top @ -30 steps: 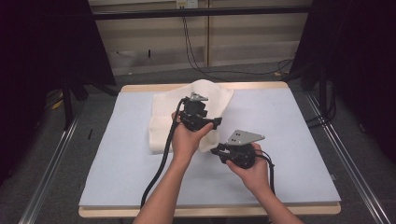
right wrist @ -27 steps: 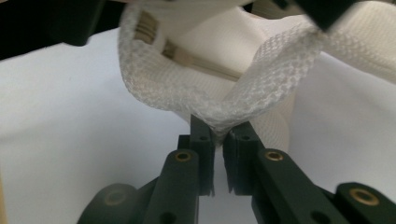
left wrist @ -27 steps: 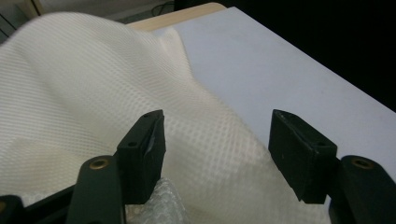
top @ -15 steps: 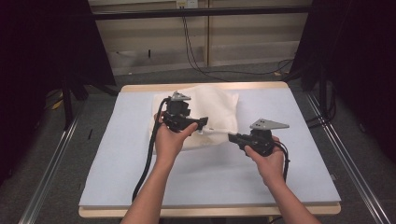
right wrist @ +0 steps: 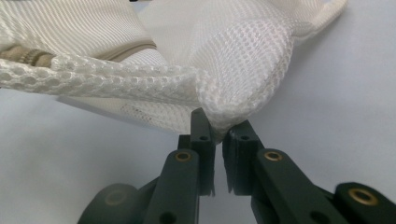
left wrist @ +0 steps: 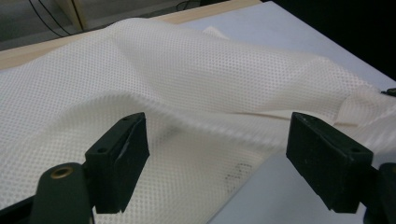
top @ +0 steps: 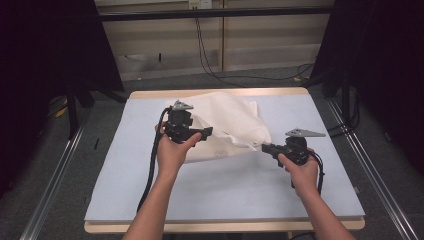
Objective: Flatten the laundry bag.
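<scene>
A white mesh cloth (top: 227, 117) lies rumpled on the pale blue mat (top: 225, 185), towards the back of the table. My left gripper (top: 204, 133) hovers over the cloth's left part with its jaws wide apart. In the left gripper view, the left gripper (left wrist: 217, 135) has nothing between its jaws, and the mesh cloth (left wrist: 196, 70) rises in a fold behind them. My right gripper (top: 266, 148) is at the cloth's right front corner. In the right gripper view, the right gripper (right wrist: 218, 125) is shut on the doubled hem of the mesh cloth (right wrist: 224, 56), held just off the mat.
The mat sits on a wooden table (top: 215, 93) whose edge shows at the back and front. Metal rails (top: 57, 175) run along both sides. Cables (top: 210, 50) trail on the floor behind. A beige band (right wrist: 28, 57) shows inside the cloth.
Both hands have moved apart: the right gripper went right with the cloth's corner, spreading the cloth that way, and the left gripper shifted left.
</scene>
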The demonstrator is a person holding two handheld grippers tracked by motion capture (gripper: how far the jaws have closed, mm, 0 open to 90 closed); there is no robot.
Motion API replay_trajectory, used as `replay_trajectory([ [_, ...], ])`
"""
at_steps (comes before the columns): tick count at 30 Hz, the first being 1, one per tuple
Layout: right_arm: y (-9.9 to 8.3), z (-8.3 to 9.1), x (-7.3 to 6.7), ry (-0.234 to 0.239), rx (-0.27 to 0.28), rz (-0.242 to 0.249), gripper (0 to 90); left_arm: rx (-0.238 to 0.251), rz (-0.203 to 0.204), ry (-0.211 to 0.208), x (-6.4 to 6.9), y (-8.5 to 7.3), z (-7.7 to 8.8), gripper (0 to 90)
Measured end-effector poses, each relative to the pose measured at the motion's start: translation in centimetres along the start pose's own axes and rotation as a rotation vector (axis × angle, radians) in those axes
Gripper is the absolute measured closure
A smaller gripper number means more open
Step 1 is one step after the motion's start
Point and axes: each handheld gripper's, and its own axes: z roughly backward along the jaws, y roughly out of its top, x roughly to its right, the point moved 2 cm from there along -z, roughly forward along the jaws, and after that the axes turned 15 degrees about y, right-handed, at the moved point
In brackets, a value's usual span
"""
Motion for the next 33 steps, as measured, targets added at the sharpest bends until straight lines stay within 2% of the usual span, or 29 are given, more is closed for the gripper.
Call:
replay_trajectory([
  [3, -0.2, 0.1, 0.7, -0.006, 0.007, -0.026, 82.7, -0.024, -0.01, 0.008, -0.4, -0.4, -0.2, 17.5],
  [9, -0.2, 0.0, 1.3, -0.019, 0.002, -0.051, 81.8, -0.025, 0.012, 0.016, -1.5, -1.5, -0.4, 17.6],
  [12, -0.3, 0.0, 1.7, -0.029, -0.002, -0.057, 81.0, -0.045, -0.001, 0.03, -2.0, -1.8, -0.4, 17.4],
  [17, -0.6, 0.0, 2.3, -0.031, -0.018, -0.068, 83.3, -0.033, 0.029, 0.047, -3.1, -2.4, -0.5, 17.1],
  [18, -0.7, 0.0, 2.3, -0.032, -0.021, -0.072, 83.4, -0.038, 0.049, 0.049, -3.3, -2.6, -0.6, 17.1],
  [19, -0.8, 0.0, 2.4, -0.03, -0.028, -0.073, 83.6, -0.051, 0.028, 0.048, -3.6, -2.7, -0.6, 17.0],
  [21, -1.0, 0.2, 2.4, -0.026, -0.029, -0.082, 83.6, -0.06, 0.03, 0.06, -4.0, -3.1, -0.6, 17.0],
  [22, -1.1, 0.3, 2.3, -0.023, -0.029, -0.086, 83.6, -0.048, 0.063, 0.064, -4.0, -3.2, -0.8, 16.8],
  [23, -1.2, 0.4, 2.3, -0.017, -0.028, -0.085, 83.4, -0.071, 0.032, 0.069, -4.5, -3.4, -0.7, 16.8],
  [25, -1.5, 0.7, 2.2, -0.023, -0.045, -0.062, 79.3, -0.064, 0.058, 0.081, -4.9, -3.8, -0.8, 16.5],
  [26, -1.5, 0.7, 2.3, -0.033, -0.04, -0.051, 73.2, -0.064, 0.058, 0.081, -4.9, -3.8, -0.8, 16.5],
  [27, -1.5, 0.7, 2.3, -0.033, -0.04, -0.051, 73.2, -0.074, 0.044, 0.087, -5.2, -3.9, -0.8, 16.5],
  [30, -1.5, 1.0, 2.6, -0.067, -0.053, -0.026, 60.5, -0.079, 0.056, 0.092, -5.7, -4.3, -0.9, 16.5],
  [31, -1.5, 1.1, 2.7, -0.065, -0.054, -0.032, 59.3, -0.074, 0.075, 0.098, -5.8, -4.4, -1.0, 16.5],
  [33, -1.5, 1.4, 2.9, -0.076, -0.054, -0.035, 56.3, -0.077, 0.081, 0.103, -6.1, -4.7, -1.1, 16.5],
])
